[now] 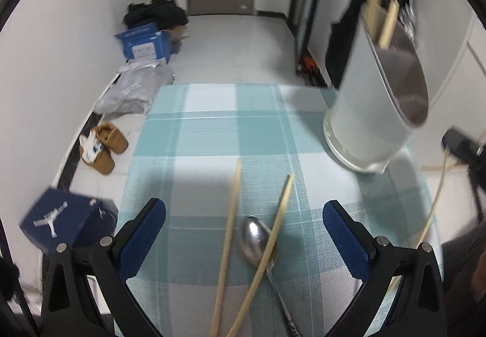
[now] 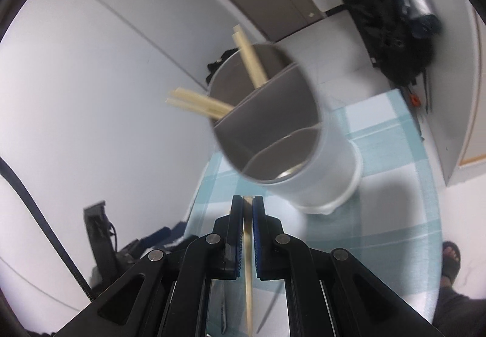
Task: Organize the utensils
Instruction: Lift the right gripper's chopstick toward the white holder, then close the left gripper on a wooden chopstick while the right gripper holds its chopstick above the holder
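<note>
A white utensil holder (image 1: 373, 100) with inner dividers stands on the checked cloth at the right; several wooden chopsticks (image 1: 381, 18) stick out of its far compartment. It also shows in the right wrist view (image 2: 297, 142). Two loose chopsticks (image 1: 229, 233) and a metal spoon (image 1: 258, 243) lie on the cloth between my left gripper's fingers. My left gripper (image 1: 244, 233) is open above them. My right gripper (image 2: 247, 206) is shut on one chopstick (image 2: 248, 270), just short of the holder's rim; it also shows in the left wrist view (image 1: 461, 145), with that chopstick (image 1: 434, 203) hanging down.
The table with the teal checked cloth (image 1: 212, 124) ends at the far edge. On the floor at the left are slippers (image 1: 104, 145), a dark blue shoebox (image 1: 66, 221), a blue box (image 1: 145, 44) and grey bags (image 1: 133, 88). Dark clothing (image 2: 391, 33) hangs behind the holder.
</note>
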A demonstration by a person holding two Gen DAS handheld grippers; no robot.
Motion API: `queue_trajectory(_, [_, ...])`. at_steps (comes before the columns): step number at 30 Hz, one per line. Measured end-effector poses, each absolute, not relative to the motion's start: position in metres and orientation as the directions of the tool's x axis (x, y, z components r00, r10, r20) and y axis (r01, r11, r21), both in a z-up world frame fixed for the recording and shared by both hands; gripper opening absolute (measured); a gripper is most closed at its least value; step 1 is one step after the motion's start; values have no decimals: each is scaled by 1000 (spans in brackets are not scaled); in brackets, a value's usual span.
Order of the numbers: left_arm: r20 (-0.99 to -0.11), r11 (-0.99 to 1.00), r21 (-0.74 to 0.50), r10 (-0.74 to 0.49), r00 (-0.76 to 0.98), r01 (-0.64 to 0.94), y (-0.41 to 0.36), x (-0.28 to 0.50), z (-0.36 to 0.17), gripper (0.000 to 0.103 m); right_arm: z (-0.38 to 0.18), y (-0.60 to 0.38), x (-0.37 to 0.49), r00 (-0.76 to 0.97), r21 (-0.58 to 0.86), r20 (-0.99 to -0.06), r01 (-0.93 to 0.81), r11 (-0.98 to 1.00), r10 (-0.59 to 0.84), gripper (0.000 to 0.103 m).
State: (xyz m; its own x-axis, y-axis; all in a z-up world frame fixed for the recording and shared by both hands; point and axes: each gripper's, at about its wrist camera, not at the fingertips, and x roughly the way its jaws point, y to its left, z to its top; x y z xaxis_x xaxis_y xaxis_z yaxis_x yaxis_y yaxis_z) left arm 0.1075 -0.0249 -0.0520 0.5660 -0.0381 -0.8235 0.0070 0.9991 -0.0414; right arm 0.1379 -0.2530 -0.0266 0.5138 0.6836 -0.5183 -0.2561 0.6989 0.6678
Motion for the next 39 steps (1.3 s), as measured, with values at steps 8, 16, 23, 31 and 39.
queue_trajectory(8, [-876, 991, 65, 2, 482, 115, -49, 129, -64, 100, -38, -281, 142, 541, 687, -509, -214, 695, 670, 5])
queue_trajectory(16, [-924, 974, 90, 4, 382, 207, -64, 140, -82, 71, -34, -302, 141, 565, 703, -481, -209, 680, 671, 5])
queue_trajectory(23, [-946, 974, 21, -54, 321, 227, -65, 144, -87, 63, -30, -304, 137, 569, 694, -482, -216, 687, 666, 5])
queue_trajectory(31, [-955, 961, -15, -95, 280, 275, -77, 148, -80, 32, -31, -303, 137, 568, 686, -491, -216, 695, 661, 6])
queue_trajectory(39, [-961, 950, -37, -119, 251, 310, -83, 147, -77, 9, -31, -300, 137, 567, 671, -500, -225, 707, 655, 6])
